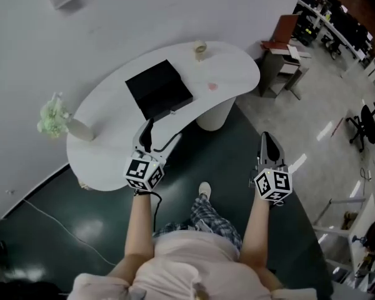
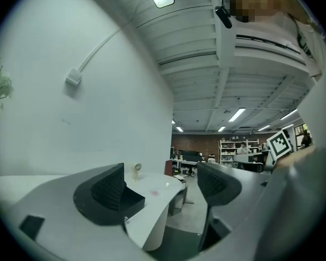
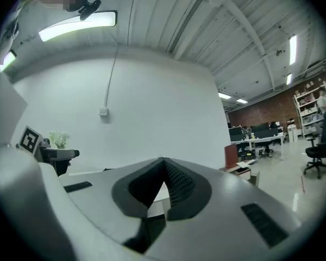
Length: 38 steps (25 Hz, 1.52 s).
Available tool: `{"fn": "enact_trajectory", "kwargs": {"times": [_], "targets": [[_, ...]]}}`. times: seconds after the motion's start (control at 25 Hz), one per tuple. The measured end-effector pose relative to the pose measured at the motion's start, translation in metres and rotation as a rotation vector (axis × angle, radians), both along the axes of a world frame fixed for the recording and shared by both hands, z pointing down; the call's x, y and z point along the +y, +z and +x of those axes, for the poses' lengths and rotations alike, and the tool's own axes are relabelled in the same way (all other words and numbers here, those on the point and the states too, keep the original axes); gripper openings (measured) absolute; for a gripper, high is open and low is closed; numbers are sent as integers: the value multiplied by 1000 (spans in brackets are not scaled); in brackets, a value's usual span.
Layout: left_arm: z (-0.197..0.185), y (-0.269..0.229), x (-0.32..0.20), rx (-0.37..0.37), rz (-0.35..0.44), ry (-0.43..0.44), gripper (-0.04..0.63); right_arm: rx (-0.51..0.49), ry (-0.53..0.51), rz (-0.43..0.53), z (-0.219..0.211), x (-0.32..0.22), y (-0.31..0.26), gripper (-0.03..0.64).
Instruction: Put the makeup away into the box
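A black open box sits on the white curved table, toward the wall. A small pale jar stands at the table's far edge, and a small pink item lies right of the box. My left gripper hovers over the table's near edge, just short of the box, open and empty. In the left gripper view the box, the pink item and the jar lie ahead between my left gripper's jaws. My right gripper hangs over the floor right of the table, shut and empty.
A vase of pale green flowers stands on the table's left end. The table rests on a white pedestal above dark green floor. A small side desk and office chairs stand to the right. The wall runs behind the table.
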<state>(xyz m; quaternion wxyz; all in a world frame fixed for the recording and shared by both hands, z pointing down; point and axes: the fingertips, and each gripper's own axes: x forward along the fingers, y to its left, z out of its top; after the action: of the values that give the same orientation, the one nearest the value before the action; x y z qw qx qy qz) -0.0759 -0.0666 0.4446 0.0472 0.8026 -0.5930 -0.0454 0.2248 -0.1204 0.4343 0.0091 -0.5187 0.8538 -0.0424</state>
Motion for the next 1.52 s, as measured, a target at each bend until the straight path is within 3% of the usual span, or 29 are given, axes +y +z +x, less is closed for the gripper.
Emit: {"fn": "enact_trajectory", "kwargs": {"times": [0.24, 0.52, 1.12, 1.52], "targets": [[-15, 0, -42, -3, -21, -125, 402, 12, -159, -19, -38, -82, 2, 15], [-40, 3, -57, -4, -31, -222, 402, 24, -281, -28, -87, -124, 9, 15], [-91, 4, -126, -15, -22, -253, 402, 49, -335, -17, -165, -195, 10, 15], [-101, 10, -155, -12, -47, -291, 402, 41, -373, -27, -185, -231, 11, 15]]}}
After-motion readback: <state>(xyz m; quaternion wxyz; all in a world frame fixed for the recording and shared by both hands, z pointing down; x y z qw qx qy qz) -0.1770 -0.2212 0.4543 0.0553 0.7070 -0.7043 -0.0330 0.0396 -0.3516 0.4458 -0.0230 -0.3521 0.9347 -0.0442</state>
